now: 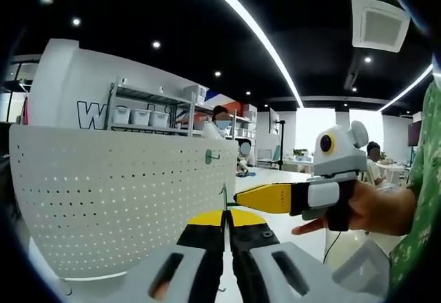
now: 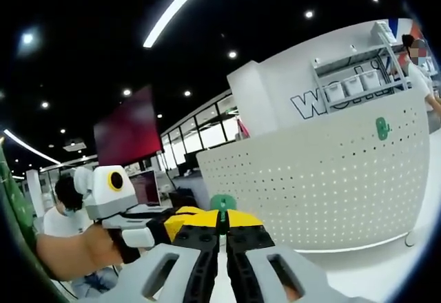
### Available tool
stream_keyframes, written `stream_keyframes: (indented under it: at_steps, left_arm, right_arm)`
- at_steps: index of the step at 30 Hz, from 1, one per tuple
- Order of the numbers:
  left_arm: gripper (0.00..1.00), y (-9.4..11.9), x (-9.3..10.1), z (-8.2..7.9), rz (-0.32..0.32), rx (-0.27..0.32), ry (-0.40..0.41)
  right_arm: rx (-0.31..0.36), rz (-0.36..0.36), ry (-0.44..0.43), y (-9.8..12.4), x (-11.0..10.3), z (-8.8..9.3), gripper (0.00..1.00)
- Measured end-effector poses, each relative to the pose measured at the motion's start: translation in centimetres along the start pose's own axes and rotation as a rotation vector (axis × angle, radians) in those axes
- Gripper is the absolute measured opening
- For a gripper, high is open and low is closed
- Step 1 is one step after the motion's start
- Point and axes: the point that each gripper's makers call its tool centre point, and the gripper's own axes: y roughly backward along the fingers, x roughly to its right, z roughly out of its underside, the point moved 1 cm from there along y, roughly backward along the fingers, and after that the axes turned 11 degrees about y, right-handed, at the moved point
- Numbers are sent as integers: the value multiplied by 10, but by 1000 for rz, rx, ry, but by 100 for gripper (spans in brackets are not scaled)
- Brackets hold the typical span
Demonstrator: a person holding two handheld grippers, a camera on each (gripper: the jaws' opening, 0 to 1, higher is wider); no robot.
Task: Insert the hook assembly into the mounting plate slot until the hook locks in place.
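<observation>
So the hook assembly (image 2: 222,202) is a tiny green plastic piece with a thin metal stem (image 1: 224,196), looks light and stiff but easy to twist or drop, and both the left gripper (image 1: 225,222) and the right gripper (image 2: 222,226) have their jaws pressed together, pinching it between them, just in front of the white perforated mounting plate (image 1: 117,200). I'd hold it low on the stem. No containers in play here, though another green hook (image 2: 381,128) already sits on the plate.

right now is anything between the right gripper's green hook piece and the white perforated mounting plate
Nothing. In the right gripper view the green hook piece has bare space between it and the white perforated mounting plate.
</observation>
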Motion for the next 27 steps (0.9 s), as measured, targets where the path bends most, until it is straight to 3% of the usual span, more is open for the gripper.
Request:
stream_keyframes:
  at_steps: [11,21,27]
  left_arm:
    - [9,-3,6,0,18,-7,-36]
    - [35,2,6,6,8,-42,-75]
    - [51,4,11,12,35,-75,-99]
  right_arm:
    - [14,5,1,3,2,-4,0]
    - [20,41,20,9,13,-9,0]
    - [16,68,28,12,21,-10,0]
